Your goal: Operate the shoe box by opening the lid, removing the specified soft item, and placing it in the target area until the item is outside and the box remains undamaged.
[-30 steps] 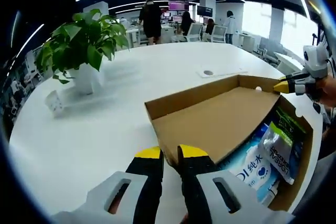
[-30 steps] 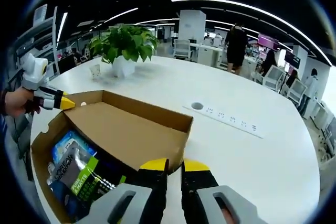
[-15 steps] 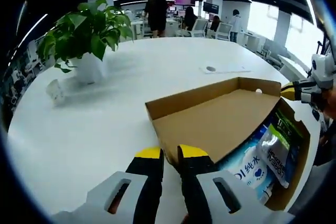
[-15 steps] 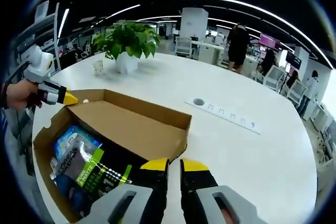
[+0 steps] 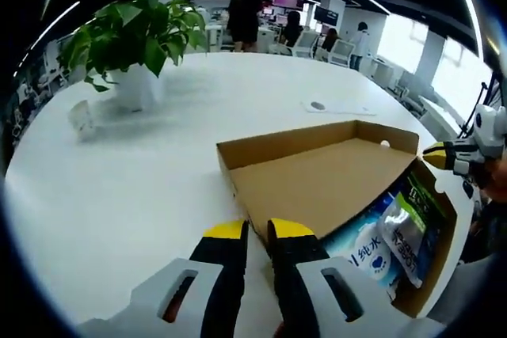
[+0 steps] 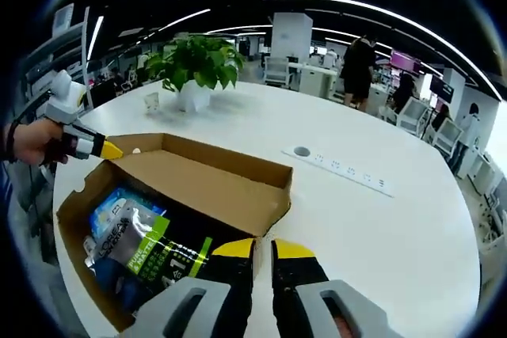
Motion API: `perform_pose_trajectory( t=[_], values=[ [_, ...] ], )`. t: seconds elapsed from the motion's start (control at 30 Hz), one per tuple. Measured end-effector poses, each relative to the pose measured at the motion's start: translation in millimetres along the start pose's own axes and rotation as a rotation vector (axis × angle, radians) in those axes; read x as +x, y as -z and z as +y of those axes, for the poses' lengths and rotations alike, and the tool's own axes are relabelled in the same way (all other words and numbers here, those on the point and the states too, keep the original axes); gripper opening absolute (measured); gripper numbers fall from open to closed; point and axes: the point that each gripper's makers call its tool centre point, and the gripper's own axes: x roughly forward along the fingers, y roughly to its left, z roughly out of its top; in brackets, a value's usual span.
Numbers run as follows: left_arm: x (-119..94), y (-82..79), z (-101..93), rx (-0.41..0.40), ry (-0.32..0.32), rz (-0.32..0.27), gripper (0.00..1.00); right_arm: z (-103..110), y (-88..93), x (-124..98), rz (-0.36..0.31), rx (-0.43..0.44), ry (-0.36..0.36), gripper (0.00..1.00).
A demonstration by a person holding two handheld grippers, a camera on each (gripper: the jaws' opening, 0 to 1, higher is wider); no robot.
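A brown cardboard shoe box [image 5: 442, 223] [image 6: 78, 195] lies on the white table with its lid [image 5: 325, 184] [image 6: 198, 187] raised partway. My left gripper [image 5: 257, 231] is shut on one front corner of the lid; from the right gripper view it [image 6: 111, 150] comes in at the left. My right gripper [image 6: 263, 247] is shut on the other front corner and enters the left gripper view [image 5: 436, 154] from the right. Under the lid lie a blue-and-white soft pack [image 5: 368, 247] [image 6: 111, 203] and a silver-and-green pouch [image 5: 416, 231] [image 6: 131, 231].
A potted green plant [image 5: 135, 29] [image 6: 194, 65] stands at the far side of the white table [image 5: 119, 187] [image 6: 380, 235], with a small white object [image 5: 79, 116] beside it. A flat socket strip [image 5: 333, 106] [image 6: 341, 172] lies beyond the box. People [image 5: 242, 13] stand behind.
The lid has swung a little further up and back with both grippers on it, and more of the packs inside shows. Both views shifted with the hands.
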Motion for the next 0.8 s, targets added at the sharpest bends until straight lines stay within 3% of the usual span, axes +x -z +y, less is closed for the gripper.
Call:
perform_pose_trajectory(
  t=[0.67,0.8],
  values=[
    [-45,3.9,7.7,-0.058,0.007,-0.099,0.17,1,13.9,-30,-0.049,0.048,-0.003,0.06],
    [-60,2.1,-2.0,-0.052,0.012,-0.129,0.18,4,15.6,-39,-0.077,0.046,-0.011,0.08]
  ],
)
